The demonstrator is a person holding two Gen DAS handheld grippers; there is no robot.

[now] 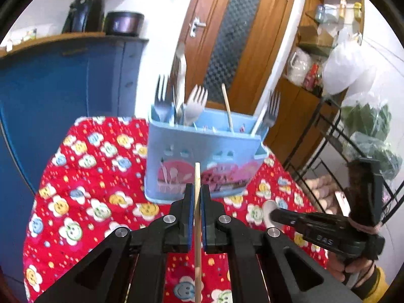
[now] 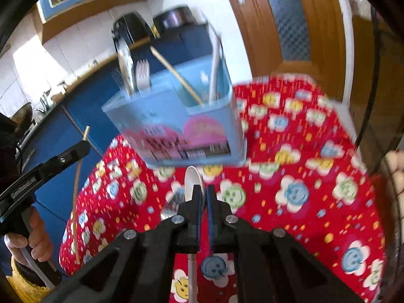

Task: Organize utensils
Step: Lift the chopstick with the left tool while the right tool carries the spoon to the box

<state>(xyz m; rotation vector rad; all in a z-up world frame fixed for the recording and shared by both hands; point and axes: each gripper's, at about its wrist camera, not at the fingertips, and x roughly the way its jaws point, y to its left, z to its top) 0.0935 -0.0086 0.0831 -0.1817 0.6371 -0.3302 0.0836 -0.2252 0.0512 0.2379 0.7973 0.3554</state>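
Observation:
A light blue utensil holder point(image 1: 202, 161) stands on the red flowered tablecloth point(image 1: 83, 176), with forks, a spoon and one chopstick in it. My left gripper point(image 1: 197, 189) is shut on a wooden chopstick point(image 1: 197, 176), held upright just in front of the holder. My right gripper point(image 2: 204, 192) is shut on a white spoon point(image 2: 192, 179), bowl pointing at the holder point(image 2: 174, 126), low over the cloth point(image 2: 303, 176). The right gripper also shows in the left wrist view point(image 1: 275, 214), and the left gripper in the right wrist view point(image 2: 83, 149) with its chopstick point(image 2: 77, 189).
A blue cabinet point(image 1: 50, 101) stands left of the table, with a black kettle point(image 1: 84, 12) and a pot point(image 1: 125, 22) on top. A wooden door point(image 1: 237, 38) is behind. A black wire rack point(image 1: 353, 151) with bags stands at the right.

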